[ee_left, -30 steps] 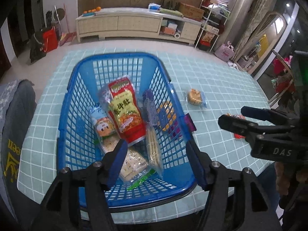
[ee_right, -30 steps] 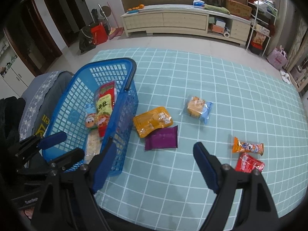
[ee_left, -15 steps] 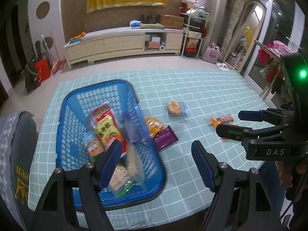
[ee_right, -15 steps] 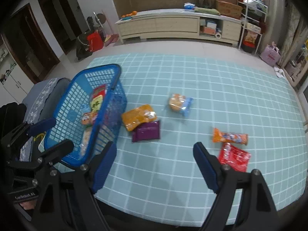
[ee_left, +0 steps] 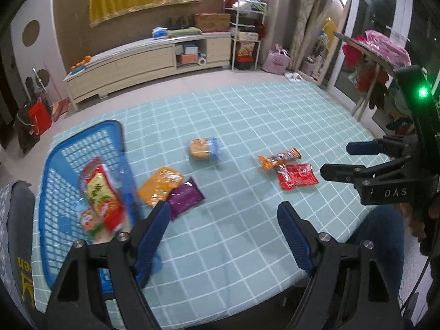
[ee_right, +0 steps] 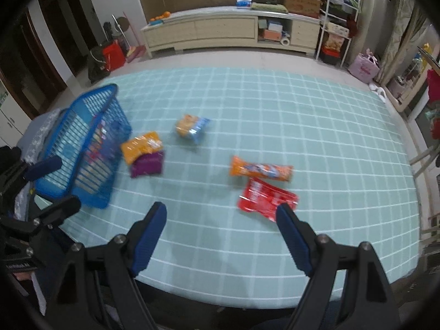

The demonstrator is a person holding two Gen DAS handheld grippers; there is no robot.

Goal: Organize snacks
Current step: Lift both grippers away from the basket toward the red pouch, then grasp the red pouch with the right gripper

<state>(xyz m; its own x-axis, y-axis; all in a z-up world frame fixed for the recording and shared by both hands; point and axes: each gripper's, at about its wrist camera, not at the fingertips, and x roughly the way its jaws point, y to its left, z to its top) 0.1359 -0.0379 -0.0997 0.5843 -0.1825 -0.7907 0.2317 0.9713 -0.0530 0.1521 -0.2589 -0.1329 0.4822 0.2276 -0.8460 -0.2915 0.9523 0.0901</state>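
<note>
Landmark: blue plastic lattice basket [ee_left: 82, 148], sitting at the left end of the worktop [ee_left: 247, 126], which has a light green checked cloth on it.

In the basket: a tall red and yellow snack bag [ee_left: 100, 195] leaning against the basket's right wall, plus a small pack with a cartoon face [ee_left: 88, 220] low beside it. Other stuff in there is too blurry to call.

Just outside the basket: a flat orange foil pouch [ee_left: 159, 185] lies right by its right wall, and a purple foil pouch [ee_left: 185, 198] touches and partly overlaps the orange one on the side away from the basket.

Further from the basket: a round pastry in a clear and blue wrapper [ee_left: 204, 148] sits by itself, past the two pouches.

Far from the basket: a long orange snack stick pack [ee_left: 280, 158] and a flat red foil packet [ee_left: 297, 176] lie touching each other, well apart from the basket.

Left claw [ee_left: 224, 220]: blue-padded fingers spread wide, nothing between them, hovering over bare cloth just right of the basket's near corner.

Right claw [ee_right: 221, 220]: also wide and empty, above the near edge of the worktop, with the red packet near its right fingertip. From the left wrist view it pokes in from the right side, far from the basket.

Background: long cream sideboard [ee_right: 228, 31] against the far wall, behind the basket and worktop.
</note>
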